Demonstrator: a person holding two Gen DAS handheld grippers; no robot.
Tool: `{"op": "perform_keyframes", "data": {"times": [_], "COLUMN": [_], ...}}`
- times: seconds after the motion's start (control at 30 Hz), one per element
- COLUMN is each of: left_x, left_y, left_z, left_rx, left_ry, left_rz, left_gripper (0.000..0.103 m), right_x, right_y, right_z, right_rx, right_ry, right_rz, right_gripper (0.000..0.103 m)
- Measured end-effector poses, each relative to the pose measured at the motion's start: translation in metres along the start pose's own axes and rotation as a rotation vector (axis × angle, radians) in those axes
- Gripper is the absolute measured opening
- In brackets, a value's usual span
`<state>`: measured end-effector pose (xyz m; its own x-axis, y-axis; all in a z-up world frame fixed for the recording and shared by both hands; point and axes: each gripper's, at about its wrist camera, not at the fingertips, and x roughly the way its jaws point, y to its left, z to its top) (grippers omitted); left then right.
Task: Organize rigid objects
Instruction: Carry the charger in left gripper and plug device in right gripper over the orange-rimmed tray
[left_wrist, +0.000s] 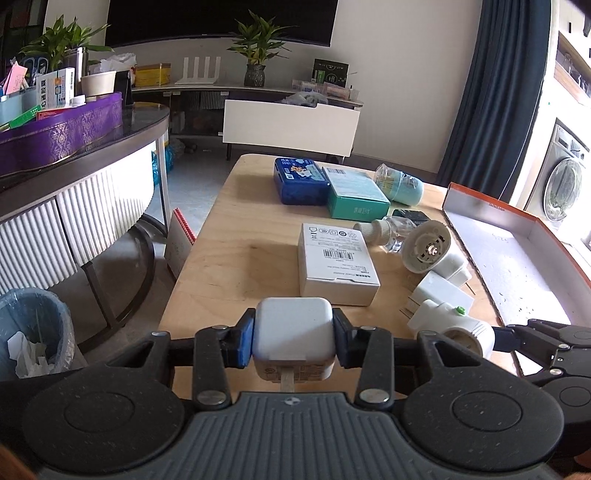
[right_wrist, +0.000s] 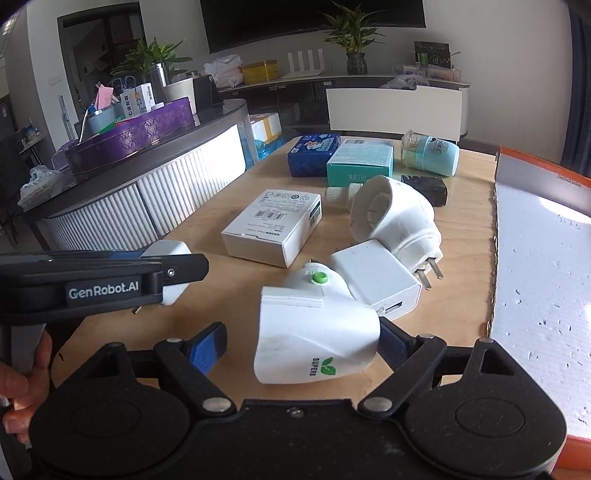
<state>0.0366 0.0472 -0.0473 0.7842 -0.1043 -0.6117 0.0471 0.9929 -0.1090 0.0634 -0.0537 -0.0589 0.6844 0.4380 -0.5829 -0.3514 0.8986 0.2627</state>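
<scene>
My left gripper is shut on a white square charger, held just above the wooden table; in the right wrist view the same charger shows in the left gripper at the left. My right gripper stands open around a white plug-in device with a green button that lies on the table. Its right pad sits against the device and the left pad is apart from it. Behind lie a flat white USB charger and a round white plug device.
A white carton, a blue box, a teal box, a pale blue container and a small clear bottle lie farther back. An orange-rimmed tray lined with white foam fills the right side. A curved counter stands left.
</scene>
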Motion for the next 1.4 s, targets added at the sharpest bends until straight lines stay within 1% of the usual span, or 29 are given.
{"op": "perform_keyframes", "data": {"times": [0.03, 0.1, 0.17, 0.3, 0.5, 0.67, 0.77, 0.97, 1.27, 1.4], "left_x": [0.000, -0.003, -0.005, -0.012, -0.024, -0.026, -0.023, -0.014, 0.002, 0.010], "left_y": [-0.001, -0.001, -0.002, -0.003, -0.011, -0.026, -0.042, -0.073, -0.104, -0.122], "left_z": [0.000, 0.000, 0.001, 0.004, 0.014, 0.027, 0.036, 0.052, 0.068, 0.078], "left_rx": [0.001, 0.002, -0.001, -0.011, -0.018, -0.019, 0.023, 0.069, 0.114, 0.150], "left_ry": [-0.001, -0.005, -0.007, -0.015, -0.029, -0.026, -0.020, -0.020, 0.003, -0.003], "left_rz": [-0.003, -0.005, -0.011, -0.018, -0.045, -0.092, -0.117, -0.184, -0.250, -0.270], "left_gripper": [0.042, 0.042, 0.042, 0.042, 0.042, 0.042, 0.042, 0.042, 0.042, 0.042], "right_x": [-0.001, -0.002, -0.006, -0.022, -0.052, -0.073, -0.084, -0.100, -0.116, -0.122], "right_y": [0.000, -0.003, -0.005, -0.004, -0.013, -0.030, -0.047, -0.074, -0.111, -0.127], "right_z": [0.001, 0.003, 0.003, 0.006, 0.019, 0.027, 0.031, 0.038, 0.043, 0.046], "right_rx": [-0.003, 0.012, 0.025, 0.016, 0.037, 0.049, 0.085, 0.135, 0.201, 0.226], "right_ry": [-0.006, 0.001, -0.001, -0.041, -0.100, -0.137, -0.151, -0.182, -0.201, -0.207], "right_rz": [-0.017, 0.004, 0.017, 0.028, 0.011, -0.053, -0.095, -0.171, -0.231, -0.266], "right_gripper": [0.077, 0.073, 0.073, 0.073, 0.073, 0.073, 0.073, 0.073, 0.073, 0.073]}}
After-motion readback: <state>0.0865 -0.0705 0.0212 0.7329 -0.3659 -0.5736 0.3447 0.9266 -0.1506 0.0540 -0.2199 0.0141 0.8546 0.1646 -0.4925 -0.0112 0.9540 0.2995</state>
